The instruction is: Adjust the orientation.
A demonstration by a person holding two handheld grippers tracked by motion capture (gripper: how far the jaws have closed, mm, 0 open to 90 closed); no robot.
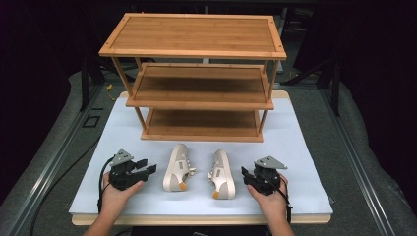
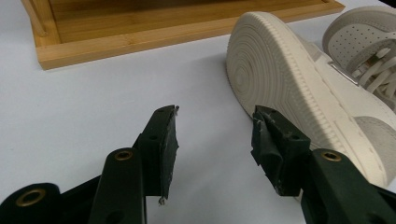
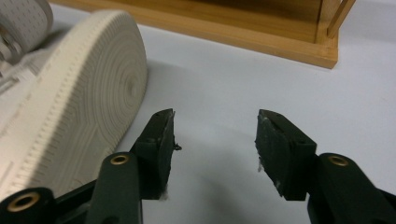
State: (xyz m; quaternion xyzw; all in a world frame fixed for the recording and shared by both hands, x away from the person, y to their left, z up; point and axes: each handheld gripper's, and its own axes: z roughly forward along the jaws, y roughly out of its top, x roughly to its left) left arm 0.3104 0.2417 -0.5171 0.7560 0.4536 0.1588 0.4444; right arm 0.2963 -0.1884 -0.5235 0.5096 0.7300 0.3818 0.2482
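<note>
Two cream sneakers lie on their sides on the white table top, soles facing outward: the left sneaker (image 1: 177,167) and the right sneaker (image 1: 222,174). Behind them stands a three-tier bamboo shoe rack (image 1: 196,78). My left gripper (image 1: 147,169) rests on the table just left of the left sneaker (image 2: 299,88), open, with nothing between its jaws. My right gripper (image 1: 244,173) sits just right of the right sneaker (image 3: 74,107), also open and empty. In the gripper views, the left gripper (image 2: 215,135) and the right gripper (image 3: 215,137) each point past a ribbed sole toward the rack's bottom shelf (image 2: 140,37).
The rack's lowest shelf edge (image 3: 261,39) lies a short way beyond the sneakers. The white table top (image 1: 305,162) ends close in front of the hands, with a dark grey floor and metal rails (image 1: 64,152) on either side.
</note>
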